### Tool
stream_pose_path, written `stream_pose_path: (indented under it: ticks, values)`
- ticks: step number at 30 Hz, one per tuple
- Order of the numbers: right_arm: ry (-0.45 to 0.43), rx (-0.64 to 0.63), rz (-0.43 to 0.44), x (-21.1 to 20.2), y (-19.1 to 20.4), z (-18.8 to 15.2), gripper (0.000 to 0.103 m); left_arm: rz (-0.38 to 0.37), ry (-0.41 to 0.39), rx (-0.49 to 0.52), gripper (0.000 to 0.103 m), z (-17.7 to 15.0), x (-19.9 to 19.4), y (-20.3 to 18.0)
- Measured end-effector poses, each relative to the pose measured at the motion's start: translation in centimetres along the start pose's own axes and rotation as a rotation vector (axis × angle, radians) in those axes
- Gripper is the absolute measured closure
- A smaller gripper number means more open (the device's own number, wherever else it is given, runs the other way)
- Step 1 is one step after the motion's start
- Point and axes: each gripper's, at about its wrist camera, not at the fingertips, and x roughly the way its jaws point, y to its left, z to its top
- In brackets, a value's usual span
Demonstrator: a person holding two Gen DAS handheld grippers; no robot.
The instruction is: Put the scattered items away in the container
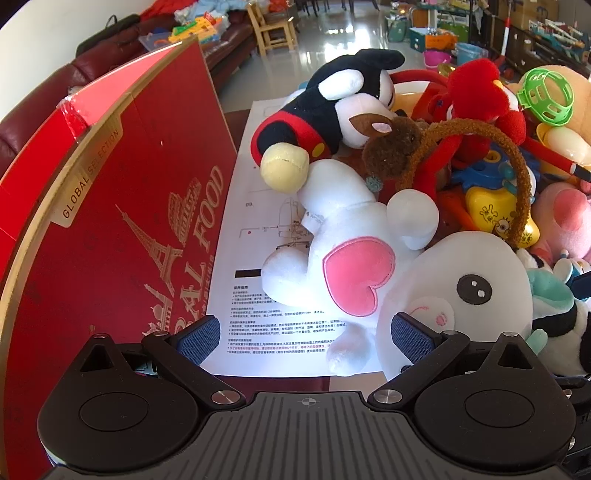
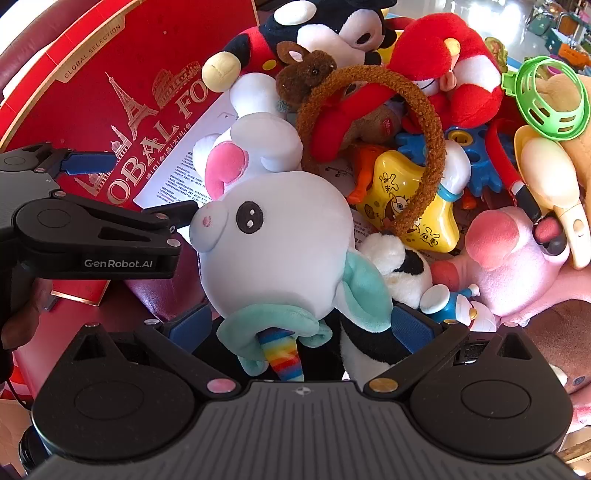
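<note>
A heap of toys lies ahead. In it are a round white plush (image 2: 280, 236) with a teal collar and rainbow tail, a white plush with a pink heart (image 1: 351, 258), a black-and-white plush (image 1: 332, 99), a brown fuzzy headband (image 2: 424, 147) and a yellow star toy (image 2: 402, 206). My right gripper (image 2: 300, 325) is open around the round plush's collar end, and the pads do not press on it. My left gripper (image 1: 306, 338) is open low over a printed sheet (image 1: 258, 295), with the heart plush's foot between its fingers. A red "GLOBAL FOOD" box (image 1: 122, 206) stands at the left.
A red plush (image 2: 443, 66), a green plastic ring (image 2: 546, 99), a pink plush (image 2: 517, 266) and a small blue-and-white figure (image 2: 454, 302) crowd the right side. The dark red sofa (image 2: 166, 295) lies underneath. Far off are a glossy floor, wooden chairs (image 1: 269, 29) and more toys.
</note>
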Motion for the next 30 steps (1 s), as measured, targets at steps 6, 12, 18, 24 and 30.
stream_pose_path:
  ticks: [6, 12, 18, 24, 30]
  values:
    - [0.002, -0.001, 0.000, 0.0, 0.1, 0.0, 0.000, -0.001, -0.005, 0.001, 0.000, -0.2, -0.3, -0.1]
    - [0.002, -0.002, 0.000, 0.0, 0.2, -0.2, 0.000, -0.011, -0.004, -0.001, 0.000, -0.1, -0.6, 0.0]
    - [0.004, -0.001, -0.003, -0.2, 0.6, -0.5, 0.000, -0.020, 0.002, -0.004, 0.000, 0.0, -0.5, 0.4]
    - [0.006, -0.001, -0.004, -0.2, 0.7, -0.5, 0.000, -0.023, 0.001, -0.004, 0.000, 0.0, -0.6, 0.4]
    - [0.013, 0.002, -0.003, -0.4, 0.7, -0.9, 0.000, -0.022, -0.001, -0.015, 0.000, -0.3, -0.6, 1.3]
